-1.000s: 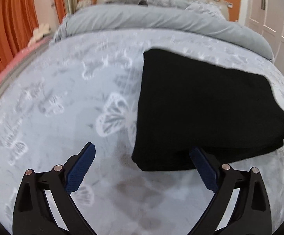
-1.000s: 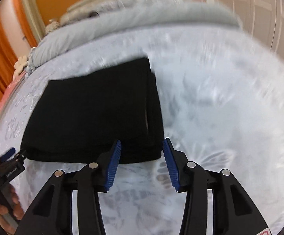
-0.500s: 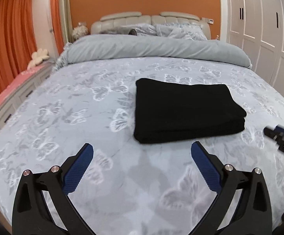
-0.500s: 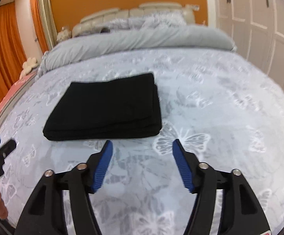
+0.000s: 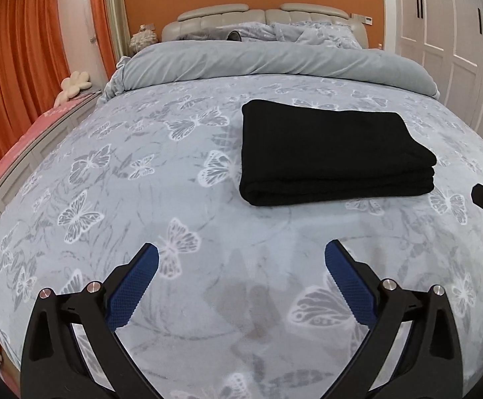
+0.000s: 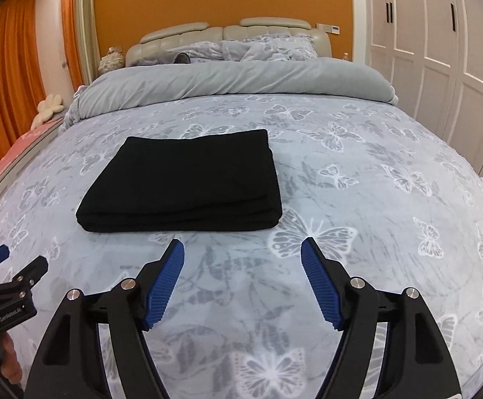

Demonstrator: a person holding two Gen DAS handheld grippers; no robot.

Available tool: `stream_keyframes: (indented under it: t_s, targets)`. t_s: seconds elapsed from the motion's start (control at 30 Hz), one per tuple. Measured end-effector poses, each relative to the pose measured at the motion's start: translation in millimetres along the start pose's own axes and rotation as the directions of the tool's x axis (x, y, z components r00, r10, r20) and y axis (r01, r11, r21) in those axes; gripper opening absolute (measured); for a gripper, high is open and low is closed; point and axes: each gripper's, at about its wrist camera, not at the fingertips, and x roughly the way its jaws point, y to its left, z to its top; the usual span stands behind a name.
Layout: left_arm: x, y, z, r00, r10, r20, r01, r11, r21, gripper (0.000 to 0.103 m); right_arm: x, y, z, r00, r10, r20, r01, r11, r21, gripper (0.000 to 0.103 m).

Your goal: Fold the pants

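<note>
Both grippers, left (image 5: pixel 241 256) and right (image 6: pixel 243 249), hover spread wide, holding nothing. Folded black pants (image 6: pixel 188 183) lie ahead on the bedspread (image 6: pixel 374 199), clear of both.

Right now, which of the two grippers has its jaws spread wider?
The left gripper: its blue pads stand clearly farther apart than those of the right gripper. Both are open, empty and short of the folded black pants.

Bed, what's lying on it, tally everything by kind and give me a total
Folded black pants: 1
Rolled-back grey duvet: 1
Butterfly-print pillows: 2 showing
Hand-held grippers over the bed, left hand-held gripper and right hand-held gripper: 2, both open
Total: 6
</note>
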Motion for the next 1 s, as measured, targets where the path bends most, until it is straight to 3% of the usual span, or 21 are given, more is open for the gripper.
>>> stream_keyframes:
  t_s: [1.0]
  targets:
    - [5, -14, 0, 1.0, -0.005, -0.008, 0.005, 1.0, 0.015, 0.098, 0, -3, -7, 1.0, -0.015, -0.009, 0.015, 1.0, -0.005, 0.071]
